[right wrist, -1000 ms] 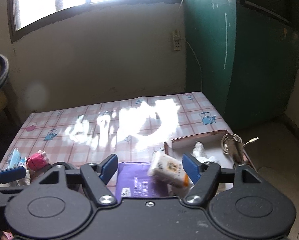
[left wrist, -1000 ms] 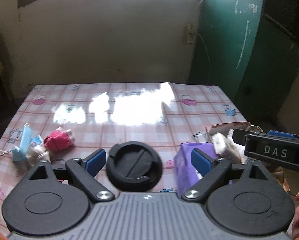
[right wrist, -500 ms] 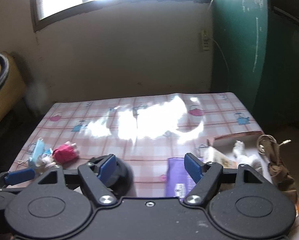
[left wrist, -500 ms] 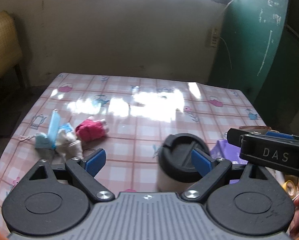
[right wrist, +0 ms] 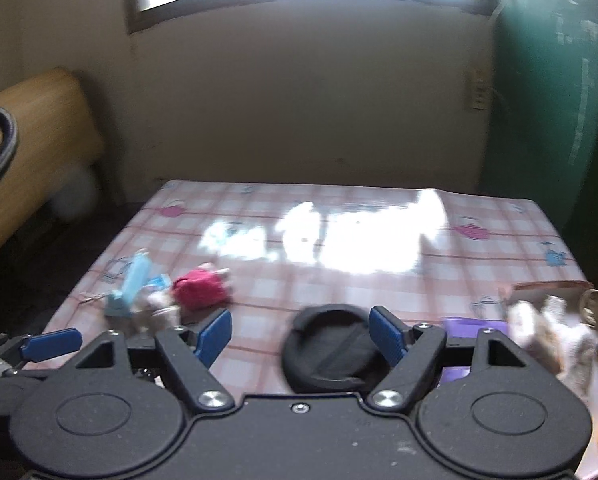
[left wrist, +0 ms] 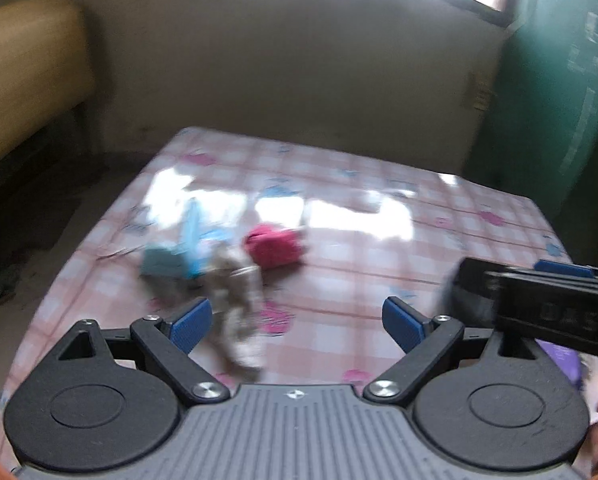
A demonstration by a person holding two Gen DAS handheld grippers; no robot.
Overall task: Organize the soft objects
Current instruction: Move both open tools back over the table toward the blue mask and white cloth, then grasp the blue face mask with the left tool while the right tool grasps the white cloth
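Both tools stand released, jaws wide apart with nothing gripped between their blue pads. The left tool (left wrist: 297,322) looks down over a counter (left wrist: 379,280) covered in a pink checked cloth with small teapot prints. Just ahead of its left finger lies a blurred cluster of soft things: a light blue face mask (left wrist: 179,248), a pale crumpled cloth (left wrist: 239,300) that reaches back toward the tool between the fingers, nearer the left one, and a little farther ahead and to the right a pink-red cloth bundle (left wrist: 275,248). Whether these pieces touch one another cannot be told through the motion blur. The right tool (left wrist: 547,304) crosses the right side of the left wrist view as a dark bar with a blue pad on top, and a purple pack (left wrist: 559,356) peeks out beneath it. In the right wrist view the right tool (right wrist: 301,330) has a black round lid (right wrist: 331,352) lying on the counter just ahead, close against its right finger and not pressed by it. Ahead and to its left sit the same mask (right wrist: 133,284), the pale cloth (right wrist: 159,306) and the pink-red bundle (right wrist: 201,290). To its right is the purple pack (right wrist: 471,326), and beyond that a brown cardboard box (right wrist: 547,286) holding whitish crumpled things (right wrist: 555,340), too blurred to name. One blue pad of the left tool (right wrist: 51,344) shows at the lower left edge.
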